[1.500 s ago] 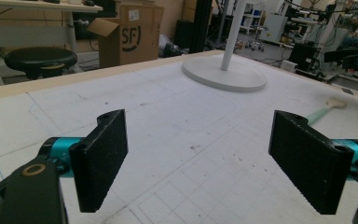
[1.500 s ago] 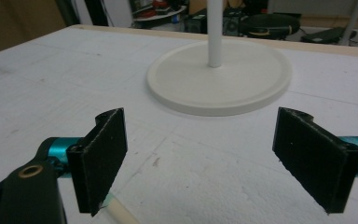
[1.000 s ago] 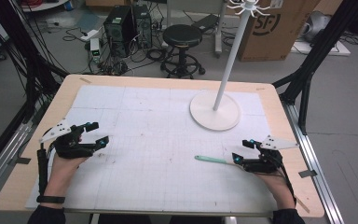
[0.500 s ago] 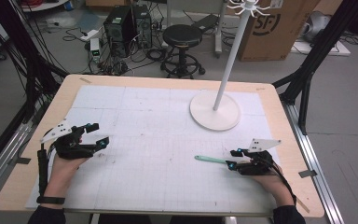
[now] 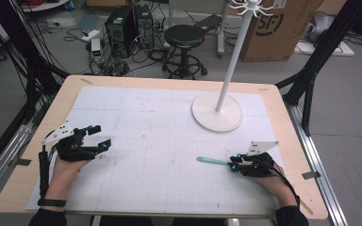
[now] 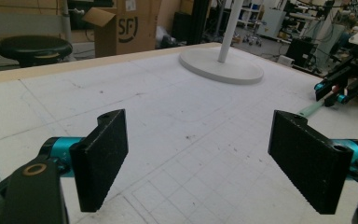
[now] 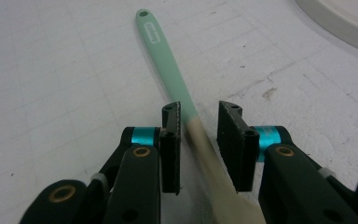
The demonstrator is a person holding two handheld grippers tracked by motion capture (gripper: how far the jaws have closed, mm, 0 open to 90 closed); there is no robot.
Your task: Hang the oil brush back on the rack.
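A utensil with a mint-green handle (image 5: 212,161) and a pale beige lower part lies flat on the white gridded mat (image 5: 160,141), its hole end pointing left. My right gripper (image 5: 234,165) sits low at its right end. In the right gripper view the utensil (image 7: 168,60) runs between the two pads of the right gripper (image 7: 199,144). The left pad is against it and a thin gap shows at the right pad. My left gripper (image 5: 102,136) rests at the mat's left side, wide open and empty (image 6: 204,161). From there the utensil (image 6: 310,109) and the right gripper (image 6: 331,93) show far right.
A white stand with a round base (image 5: 217,110) and a tall pole rises at the back right of the mat; its base (image 6: 221,65) shows ahead of the left gripper and at the corner (image 7: 340,18). Wooden table edge (image 5: 169,80) frames the mat.
My right gripper has slid left and dropped onto the utensil's right end, so its jaws now straddle the handle. The left gripper has stayed put.
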